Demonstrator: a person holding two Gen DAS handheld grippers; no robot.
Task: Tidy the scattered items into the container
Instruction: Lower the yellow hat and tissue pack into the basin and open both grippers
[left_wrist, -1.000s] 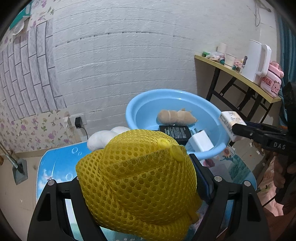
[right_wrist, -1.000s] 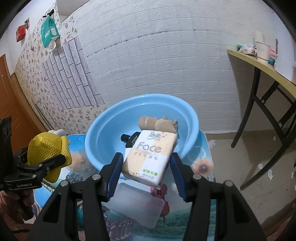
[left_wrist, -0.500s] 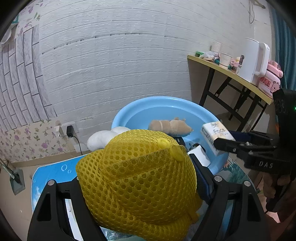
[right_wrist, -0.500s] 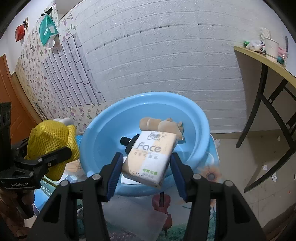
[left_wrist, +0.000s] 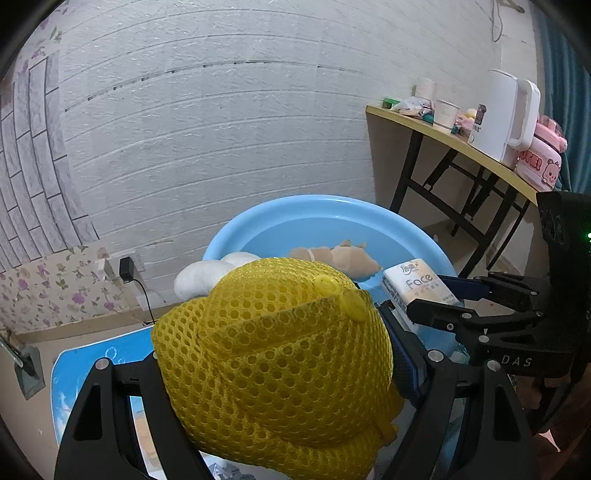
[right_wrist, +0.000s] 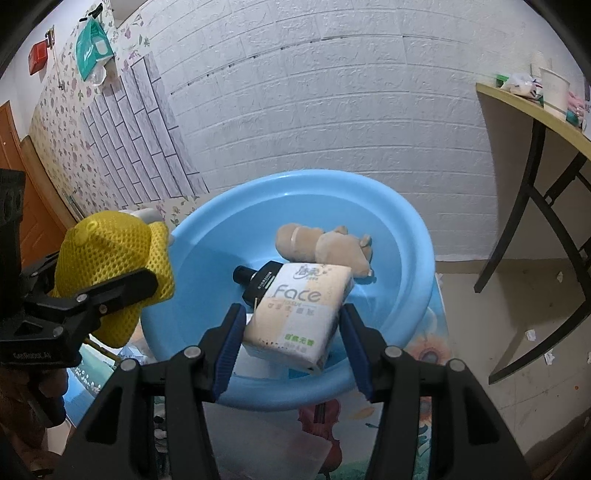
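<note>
Jaws first: left gripper clamped on the yellow mesh cap, right gripper clamped on the Face tissue pack. Blue basin dead ahead, cap at its left rim, pack over its near rim. Inside: plush toy, black adapter. Best carry both past the rim before letting go.

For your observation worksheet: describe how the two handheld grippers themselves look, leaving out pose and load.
Both are black angular frames with silver screw heads. The right gripper has blue pads lining its fingers and white "DAS" lettering on its side. The left gripper also has blue pads and faint white lettering.
</note>
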